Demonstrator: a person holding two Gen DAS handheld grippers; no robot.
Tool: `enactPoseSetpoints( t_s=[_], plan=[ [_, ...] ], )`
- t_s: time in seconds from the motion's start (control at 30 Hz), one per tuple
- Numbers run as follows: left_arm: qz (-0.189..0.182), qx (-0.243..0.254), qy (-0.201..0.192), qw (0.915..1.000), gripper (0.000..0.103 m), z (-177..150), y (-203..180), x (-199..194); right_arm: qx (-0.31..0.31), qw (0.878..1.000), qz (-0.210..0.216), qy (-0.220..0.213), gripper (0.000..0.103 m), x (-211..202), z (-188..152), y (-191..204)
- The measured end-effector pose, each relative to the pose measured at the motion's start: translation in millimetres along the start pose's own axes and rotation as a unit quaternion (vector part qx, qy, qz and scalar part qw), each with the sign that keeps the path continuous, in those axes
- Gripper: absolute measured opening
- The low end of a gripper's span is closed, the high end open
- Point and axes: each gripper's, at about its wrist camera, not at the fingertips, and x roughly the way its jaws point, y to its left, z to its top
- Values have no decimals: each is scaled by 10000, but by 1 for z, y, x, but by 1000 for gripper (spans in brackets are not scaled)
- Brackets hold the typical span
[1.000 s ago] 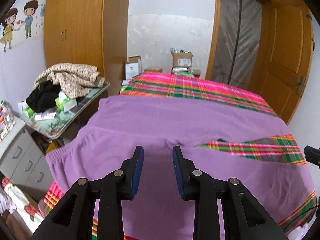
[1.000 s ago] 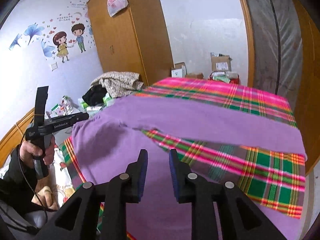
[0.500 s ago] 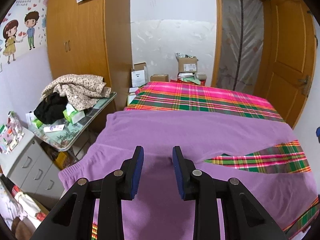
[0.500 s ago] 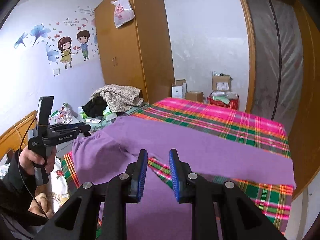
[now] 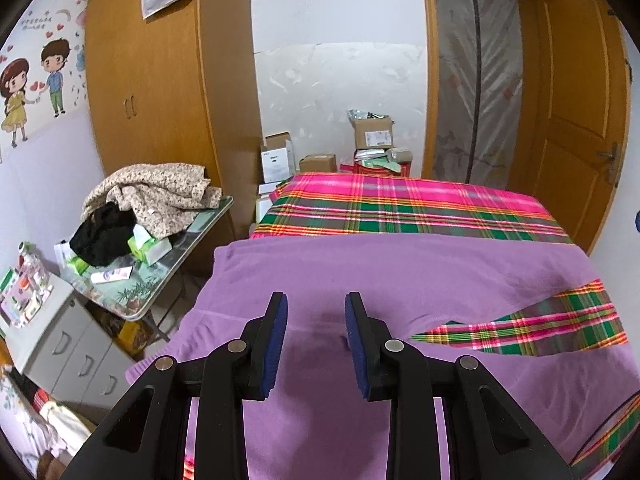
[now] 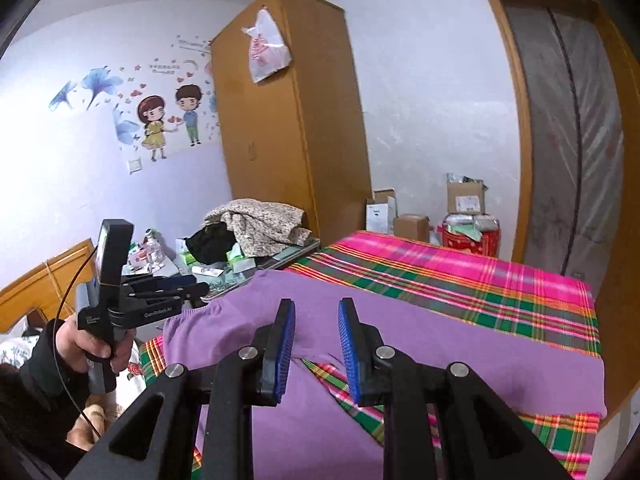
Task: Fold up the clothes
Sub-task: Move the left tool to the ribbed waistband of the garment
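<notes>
As both tools rise clear, the left tool (image 5: 314, 334) and right tool (image 6: 316, 338) hang parted and empty; purple trousers (image 5: 400, 280) stay spread mid-frame on the plaid bed (image 5: 400, 204), unfolded.

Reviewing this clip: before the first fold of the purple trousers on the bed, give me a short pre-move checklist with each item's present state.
1. Purple trousers spread flat on the plaid bedspread, legs apart: ok.
2. Left gripper open, nothing between its pads: ok.
3. Right gripper open and empty: ok.
4. Either gripper at a fabric edge, ready to pinch: not ok; both hang above the cloth.
5. Waistband in view near the left gripper: ok.
6. Leg cuffs lying flat: cannot tell.
</notes>
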Motion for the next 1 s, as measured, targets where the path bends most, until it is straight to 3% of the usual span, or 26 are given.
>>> enactPoseSetpoints(
  t_s=[0.17, 0.53, 1.0],
  plan=[
    [-84, 54, 145, 9998, 31, -2, 4, 27, 171, 9970, 87, 747, 23, 43, -16, -9],
    [59, -106, 428, 9990, 31, 15, 49, 70, -101, 9888, 3, 1491, 25, 106, -16, -29],
    [-96, -68, 689, 9976, 31, 64, 98, 128, -240, 9809, 79, 1929, 34, 179, 12, -68]
  ],
)
